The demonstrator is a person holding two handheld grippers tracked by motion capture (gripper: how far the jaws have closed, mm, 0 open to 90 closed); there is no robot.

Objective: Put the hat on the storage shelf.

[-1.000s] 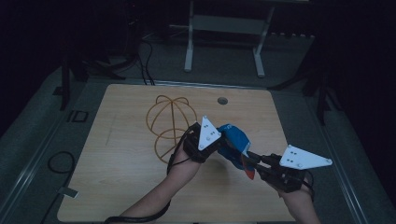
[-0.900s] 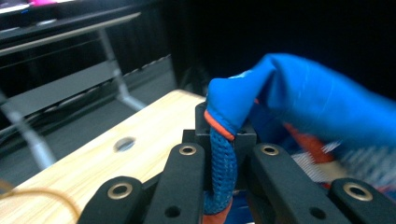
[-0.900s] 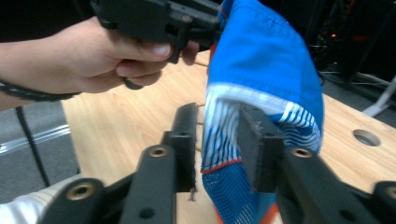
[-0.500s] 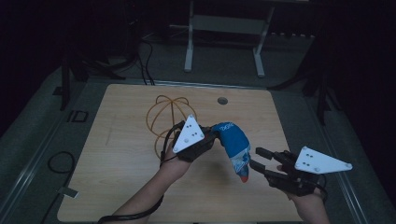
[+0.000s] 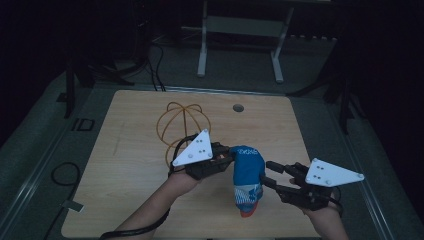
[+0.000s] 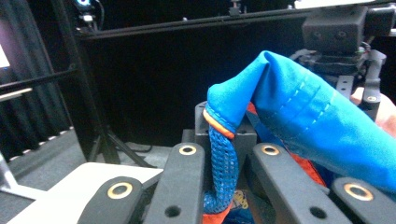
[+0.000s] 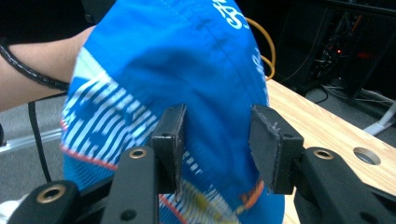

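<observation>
A blue cloth cap with orange trim and white stripes hangs above the front of the wooden table. My left gripper is shut on its edge; in the left gripper view its jaws pinch the blue mesh and orange hem of the cap. My right gripper sits just right of the cap, pointing at it. Its jaws have just been opening, and in the right gripper view the pads stand apart in front of the cap without pressing on it.
An orange wire frame shaped like a rounded cage stands on the table behind my left hand, and is also seen as a wire loop. A round hole is in the tabletop at the back. A white stand is on the floor beyond.
The right gripper let go of the cap's lower end and drew back to the right. The left hand shifted left, and the cap now hangs from the left gripper alone.
</observation>
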